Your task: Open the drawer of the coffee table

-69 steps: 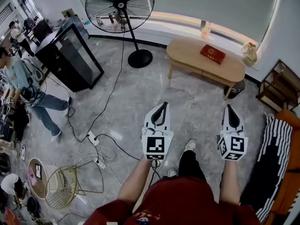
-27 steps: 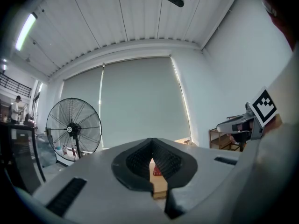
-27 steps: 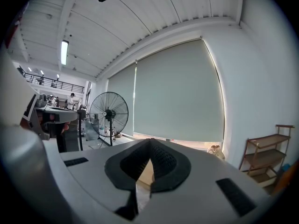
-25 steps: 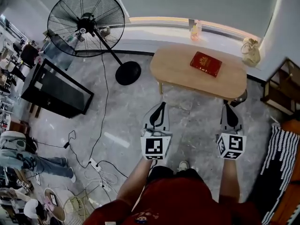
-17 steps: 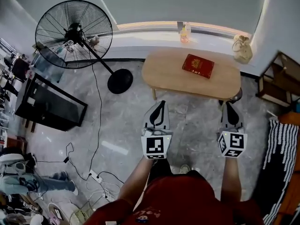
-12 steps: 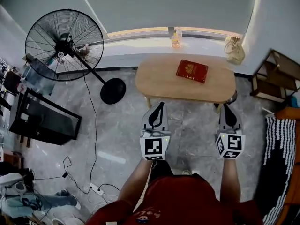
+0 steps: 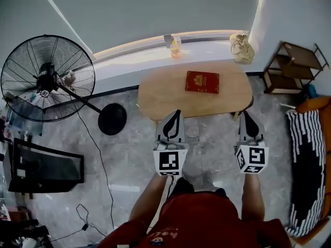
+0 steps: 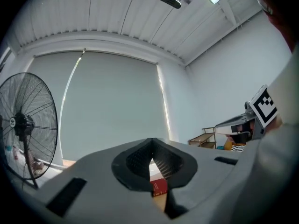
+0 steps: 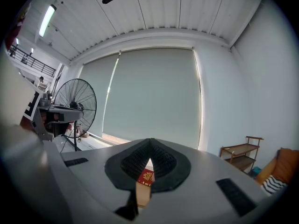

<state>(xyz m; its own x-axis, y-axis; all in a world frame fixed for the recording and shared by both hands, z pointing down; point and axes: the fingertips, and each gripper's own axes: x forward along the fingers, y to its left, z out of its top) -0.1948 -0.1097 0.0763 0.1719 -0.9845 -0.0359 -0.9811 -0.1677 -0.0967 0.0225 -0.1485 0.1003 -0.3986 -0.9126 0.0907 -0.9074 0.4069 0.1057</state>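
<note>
L gripper (image 7: 177, 113) & R gripper (image 7: 244, 113): jaws together, empty, near coffee table (image 7: 160, 94) front edge; drawer unseen, opening not begun.

Living-room setup: coffee table (image 7: 160, 94), orange sofa (image 7: 316, 106), wooden shelf (image 7: 290, 61), pedestal fan (image 7: 46, 79), roller blind (image 7: 155, 9).

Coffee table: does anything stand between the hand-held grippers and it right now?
Nothing visible does. In the head view only bare floor lies between the left hand-held gripper, the right hand-held gripper and the coffee table. The red book lies on top, out of the way. The drawer itself is not in view.
</note>
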